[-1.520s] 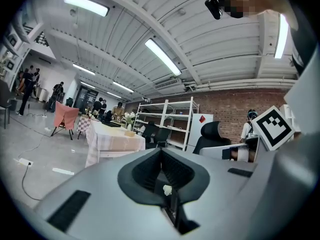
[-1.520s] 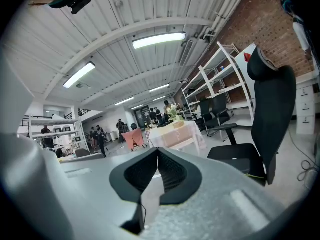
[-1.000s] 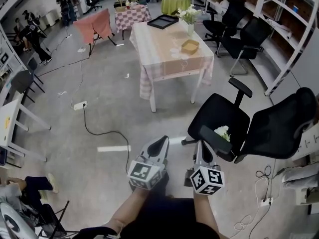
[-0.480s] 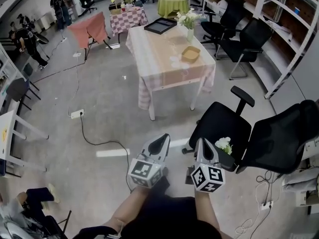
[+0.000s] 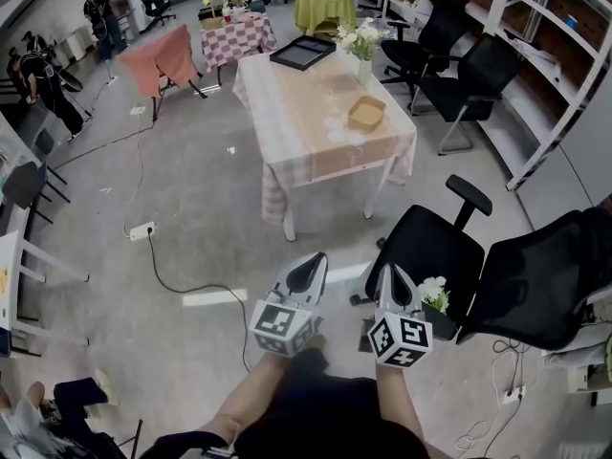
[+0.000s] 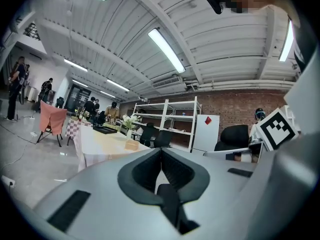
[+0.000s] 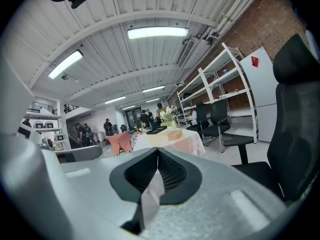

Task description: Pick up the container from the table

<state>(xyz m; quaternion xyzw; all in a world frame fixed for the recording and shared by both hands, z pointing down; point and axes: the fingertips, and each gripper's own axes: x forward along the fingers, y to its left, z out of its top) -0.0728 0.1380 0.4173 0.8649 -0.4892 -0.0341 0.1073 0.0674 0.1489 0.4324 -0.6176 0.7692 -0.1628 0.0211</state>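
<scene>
The shallow tan container (image 5: 366,113) is sitting untouched near the desk's (image 5: 304,98) three o'clock edge, while the left claw (image 5: 308,269) and right claw (image 5: 393,280) are hanging well apart from it at six o'clock, both pinched together on nothing, leaving the whole pickup undone.

1. The container (image 5: 367,113) on the table (image 5: 296,113) is too small to show what it holds.
2. Far to the left of the table, the people (image 5: 38,79) are too small to make out.
3. Right of the table and nearer the camera, a black chair (image 5: 545,275) is cut off by the picture's edge.
4. Nearer than the table, the white flowers (image 5: 435,293) are too small to name.
</scene>
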